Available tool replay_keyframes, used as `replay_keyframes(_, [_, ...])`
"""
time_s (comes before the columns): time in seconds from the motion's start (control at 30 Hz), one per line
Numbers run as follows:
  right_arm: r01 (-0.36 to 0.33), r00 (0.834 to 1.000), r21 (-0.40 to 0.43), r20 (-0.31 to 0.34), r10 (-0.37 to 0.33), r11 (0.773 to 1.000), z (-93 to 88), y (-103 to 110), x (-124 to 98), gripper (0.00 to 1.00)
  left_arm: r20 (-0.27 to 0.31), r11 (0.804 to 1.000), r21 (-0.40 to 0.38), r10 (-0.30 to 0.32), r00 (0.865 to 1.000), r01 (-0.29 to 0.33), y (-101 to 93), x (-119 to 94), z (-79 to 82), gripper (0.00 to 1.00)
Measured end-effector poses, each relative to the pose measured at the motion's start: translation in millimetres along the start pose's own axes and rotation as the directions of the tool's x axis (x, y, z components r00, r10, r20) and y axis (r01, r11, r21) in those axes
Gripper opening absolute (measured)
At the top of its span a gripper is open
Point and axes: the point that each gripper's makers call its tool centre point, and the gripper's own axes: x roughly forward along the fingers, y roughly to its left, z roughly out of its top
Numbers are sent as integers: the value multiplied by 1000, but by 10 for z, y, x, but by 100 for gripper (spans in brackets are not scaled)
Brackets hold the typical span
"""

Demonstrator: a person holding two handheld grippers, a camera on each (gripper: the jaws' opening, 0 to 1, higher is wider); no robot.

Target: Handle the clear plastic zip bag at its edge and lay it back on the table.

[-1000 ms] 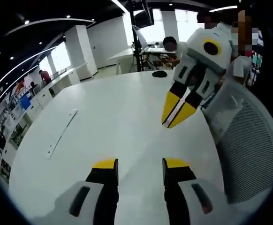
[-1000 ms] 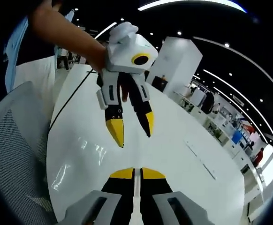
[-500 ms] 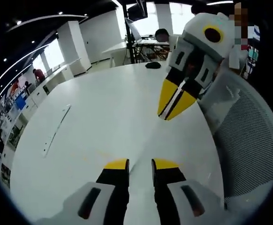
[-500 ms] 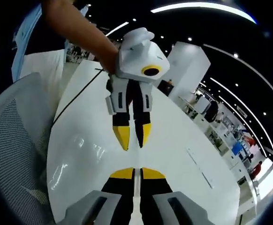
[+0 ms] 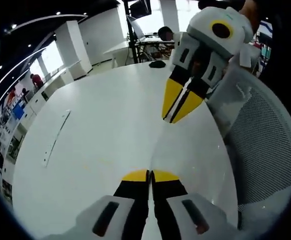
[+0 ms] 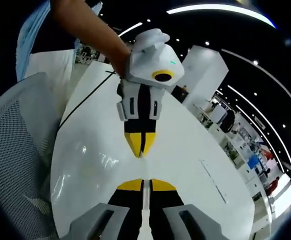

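Both tools pinch the clear zip bag (image 6: 93, 165) at its edge over the white counter (image 5: 100, 135): left tool (image 5: 150, 174) clamped narrow, right tool (image 6: 143, 184) likewise.

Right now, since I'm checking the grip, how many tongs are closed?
2. Left tongs low in the left gripper view; right tongs beyond them, tips near the white table. None hidden.

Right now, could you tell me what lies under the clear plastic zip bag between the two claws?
Under the clear plastic zip bag the white table shows through its glossy film. Both the left claw and right claw are closed on its edge, hiding the strip between their tips.
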Motion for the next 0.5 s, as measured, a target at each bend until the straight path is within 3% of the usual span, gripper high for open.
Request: replay_keyframes(0.5, [-30, 999, 108, -18, 32, 994, -68, 0, -3, 1, -10, 999, 16, 45, 999, -45, -6, -40, 19, 0])
